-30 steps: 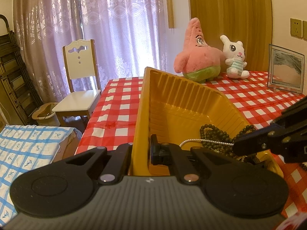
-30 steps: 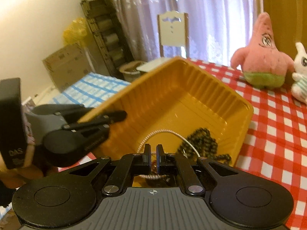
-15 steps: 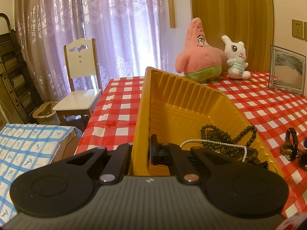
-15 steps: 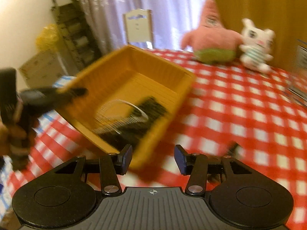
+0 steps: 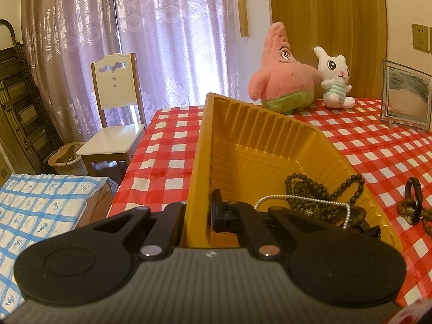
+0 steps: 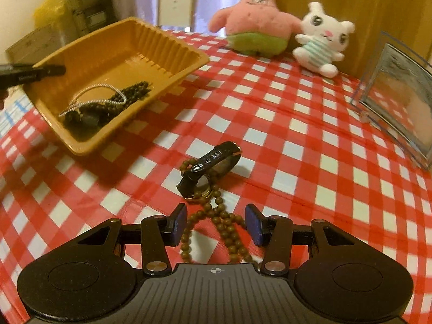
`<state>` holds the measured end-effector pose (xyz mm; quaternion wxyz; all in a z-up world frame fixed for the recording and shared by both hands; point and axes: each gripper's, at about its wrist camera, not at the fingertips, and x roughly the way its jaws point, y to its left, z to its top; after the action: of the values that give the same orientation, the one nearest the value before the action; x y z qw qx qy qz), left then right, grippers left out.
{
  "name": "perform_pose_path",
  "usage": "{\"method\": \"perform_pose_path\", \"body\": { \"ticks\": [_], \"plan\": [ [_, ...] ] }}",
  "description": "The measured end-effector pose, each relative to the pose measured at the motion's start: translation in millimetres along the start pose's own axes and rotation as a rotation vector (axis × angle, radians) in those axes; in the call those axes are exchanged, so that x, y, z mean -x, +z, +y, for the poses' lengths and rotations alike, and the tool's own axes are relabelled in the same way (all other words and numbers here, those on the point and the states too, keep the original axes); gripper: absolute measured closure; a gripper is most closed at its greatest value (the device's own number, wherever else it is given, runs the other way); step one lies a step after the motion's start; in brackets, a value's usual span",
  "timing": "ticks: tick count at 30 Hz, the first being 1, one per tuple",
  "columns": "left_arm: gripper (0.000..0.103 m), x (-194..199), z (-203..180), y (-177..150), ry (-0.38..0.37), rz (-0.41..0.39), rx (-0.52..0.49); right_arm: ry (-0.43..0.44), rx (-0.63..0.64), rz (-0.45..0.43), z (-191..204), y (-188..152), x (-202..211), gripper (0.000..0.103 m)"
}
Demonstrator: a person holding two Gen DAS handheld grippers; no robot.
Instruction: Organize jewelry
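Note:
A yellow plastic tray (image 6: 172, 54) sits on the checked table. It holds a dark bead necklace (image 6: 129, 93) and a pearl chain (image 6: 91, 94). My left gripper (image 5: 198, 213) is shut on the tray's near wall (image 5: 197, 167), one finger outside and one inside. The dark beads (image 5: 310, 194) and pearl chain (image 5: 299, 199) lie beside it. My right gripper (image 6: 216, 222) is open and empty, low over a brown bead string (image 6: 224, 226). A black watch (image 6: 210, 167) lies on that string just ahead. The watch also shows in the left wrist view (image 5: 413, 199).
A pink star plush (image 6: 253, 24) and a white bunny plush (image 6: 321, 37) stand at the table's back. A clear picture frame (image 6: 399, 97) stands at the right. A white chair (image 5: 116, 124) and a blue checked cloth (image 5: 40, 210) are beyond the table's left edge.
My right gripper let go of the pearl chain in the tray, opened, and swung right and down to the brown beads and watch. The left gripper kept its hold on the tray.

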<state>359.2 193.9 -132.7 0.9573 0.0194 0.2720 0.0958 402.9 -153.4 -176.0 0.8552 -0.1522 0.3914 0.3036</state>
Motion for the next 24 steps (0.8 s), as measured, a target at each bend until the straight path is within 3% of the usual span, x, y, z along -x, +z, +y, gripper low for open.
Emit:
{"method": "perform_pose_path", "body": {
  "ticks": [4, 10, 12, 13, 18, 24],
  "plan": [
    [0.100, 0, 0, 0, 0.001, 0.000, 0.001, 0.039, 0.052, 0.023, -6, 0, -10, 0.055],
    [0.100, -1, 2, -1, 0.004, 0.003, 0.001, 0.055, 0.099, 0.042, -14, -3, -21, 0.066],
    [0.100, 0, 1, -1, 0.004, 0.002, -0.001, 0.037, 0.112, 0.050, -16, -3, -22, 0.077],
    [0.100, 0, 1, -1, 0.004, 0.001, -0.002, 0.018, 0.128, 0.056, -15, -3, -22, 0.088],
    [0.100, 0, 2, -1, 0.005, 0.002, -0.003, -0.019, 0.160, 0.091, -14, -9, -17, 0.089],
    [0.100, 1, 2, -1, 0.004, 0.001, -0.002, -0.065, 0.073, 0.115, -25, -29, 2, 0.090]
  ]
}}
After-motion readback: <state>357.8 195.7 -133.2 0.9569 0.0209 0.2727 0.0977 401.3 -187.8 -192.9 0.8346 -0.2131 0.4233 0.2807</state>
